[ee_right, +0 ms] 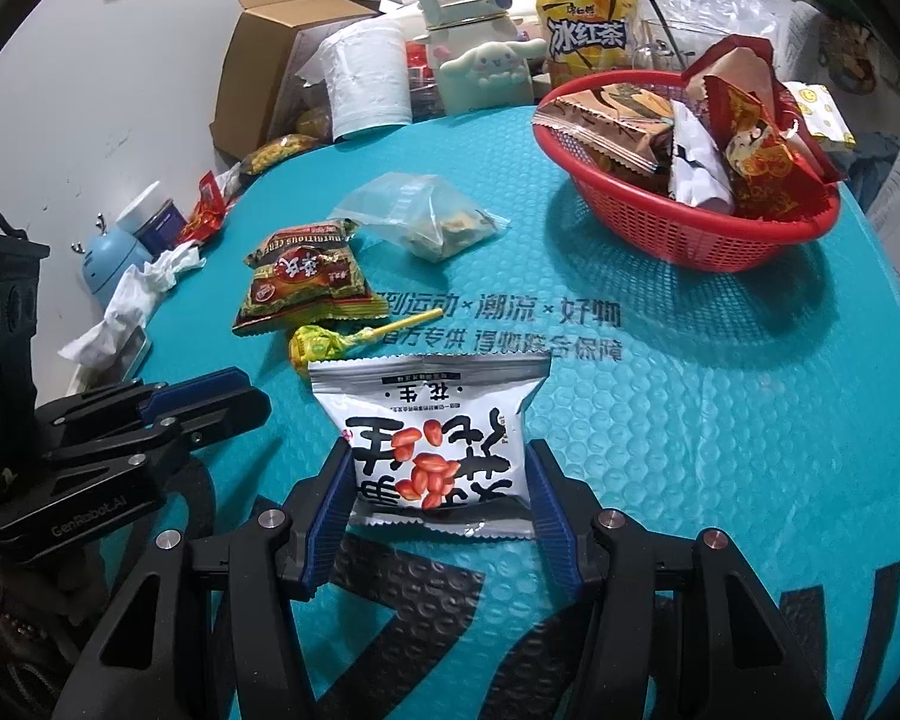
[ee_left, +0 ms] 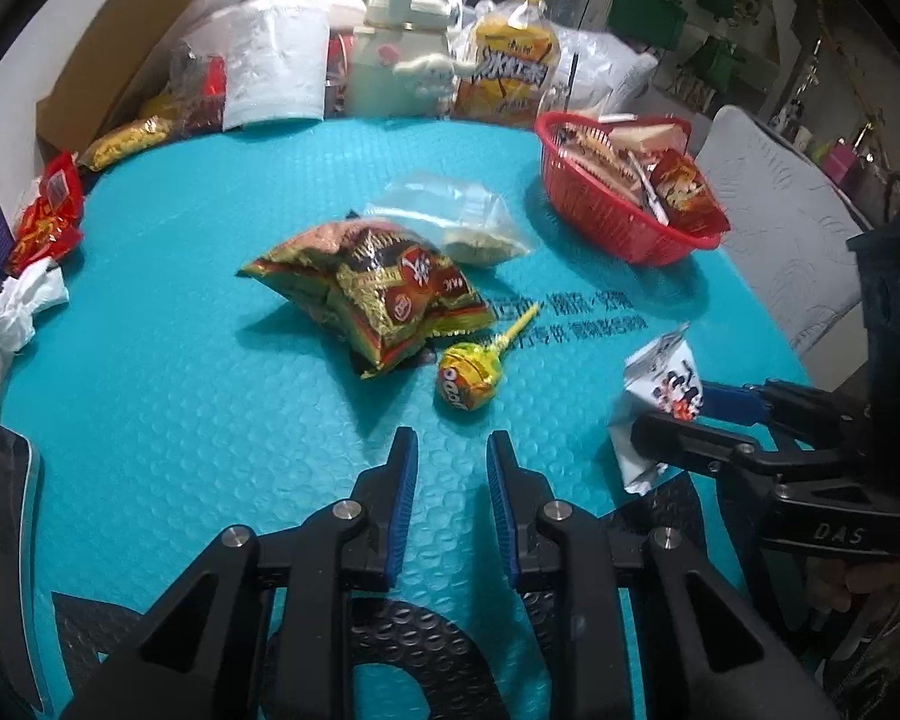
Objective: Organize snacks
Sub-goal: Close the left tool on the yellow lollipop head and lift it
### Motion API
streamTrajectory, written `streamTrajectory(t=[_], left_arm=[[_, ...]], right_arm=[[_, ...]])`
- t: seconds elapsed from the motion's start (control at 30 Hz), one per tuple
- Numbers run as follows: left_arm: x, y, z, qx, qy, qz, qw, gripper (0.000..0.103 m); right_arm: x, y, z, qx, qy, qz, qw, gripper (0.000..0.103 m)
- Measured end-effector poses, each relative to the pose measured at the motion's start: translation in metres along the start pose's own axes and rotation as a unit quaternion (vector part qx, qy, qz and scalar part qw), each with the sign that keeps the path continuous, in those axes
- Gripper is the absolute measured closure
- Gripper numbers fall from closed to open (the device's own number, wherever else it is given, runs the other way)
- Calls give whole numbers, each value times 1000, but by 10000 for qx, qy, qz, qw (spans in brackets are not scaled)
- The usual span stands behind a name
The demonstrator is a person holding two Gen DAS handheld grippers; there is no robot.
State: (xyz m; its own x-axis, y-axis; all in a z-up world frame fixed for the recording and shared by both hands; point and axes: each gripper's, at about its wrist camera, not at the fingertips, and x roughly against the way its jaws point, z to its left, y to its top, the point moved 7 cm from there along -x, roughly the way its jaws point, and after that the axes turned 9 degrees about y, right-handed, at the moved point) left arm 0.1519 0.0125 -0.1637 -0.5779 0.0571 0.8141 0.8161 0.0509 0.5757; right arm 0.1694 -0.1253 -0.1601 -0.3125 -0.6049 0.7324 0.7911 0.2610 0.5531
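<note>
My right gripper (ee_right: pixel 441 450) is shut on a white peanut packet (ee_right: pixel 432 420), its pads pressing on both side edges, held just above the teal bubble mat (ee_right: pixel 720 420). In the left wrist view the right gripper (ee_left: pixel 672 414) holds that packet (ee_left: pixel 660 372) at the right. My left gripper (ee_left: pixel 453 438) is shut with nothing in it, just short of a yellow lollipop (ee_left: pixel 468 372). Gold-brown snack packets (ee_left: pixel 378 294) and a clear bag (ee_left: pixel 456 216) lie mid-mat. A red basket (ee_left: pixel 624 240) holding several snacks stands at the far right.
Along the back stand an iced tea bottle (ee_right: pixel 588 30), a cream kettle (ee_right: pixel 480 48), a paper roll (ee_right: pixel 366 84) and a cardboard box (ee_right: pixel 270 60). Crumpled tissues (ee_right: pixel 150 282) and red packets (ee_left: pixel 48 216) crowd the left edge. A grey cushion (ee_left: pixel 780 210) lies right of the mat.
</note>
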Motion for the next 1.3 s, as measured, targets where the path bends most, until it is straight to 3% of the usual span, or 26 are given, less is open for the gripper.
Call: streamTrajectory(t=[0.17,0.3,0.37,0.43,0.8,1.1,1.17,1.3], left_arm=[[-3,7,-3,111,-252,1,9996,80],[-2,15,-4,40,-30,-132,9999,79],[-4,18,-5,9,11,-127,9999,70],[-8,19,-6,15,1,-87,10000,69],[-31,26,-15,-211,102,11,9997,69],[-30,27,-16,-239,141,-222,9994,69],[-27,25,-15,-248,154,-263,9992,78],[-22,20,-17,-303,116,-249,9992,78]], right_arm=[[5,-1,-2,-25,-17,-23,10000,48],[7,-2,-4,-87,5,-25,10000,48],[8,-2,-5,-100,-5,-33,9999,48],[8,-2,-7,-123,-4,-38,9999,48],[10,-1,-15,-221,-26,-51,9997,48],[10,-2,-19,-254,-36,-67,9996,48],[10,-2,-19,-244,-51,-70,9997,48],[12,-4,-17,-247,-57,-94,9996,48]])
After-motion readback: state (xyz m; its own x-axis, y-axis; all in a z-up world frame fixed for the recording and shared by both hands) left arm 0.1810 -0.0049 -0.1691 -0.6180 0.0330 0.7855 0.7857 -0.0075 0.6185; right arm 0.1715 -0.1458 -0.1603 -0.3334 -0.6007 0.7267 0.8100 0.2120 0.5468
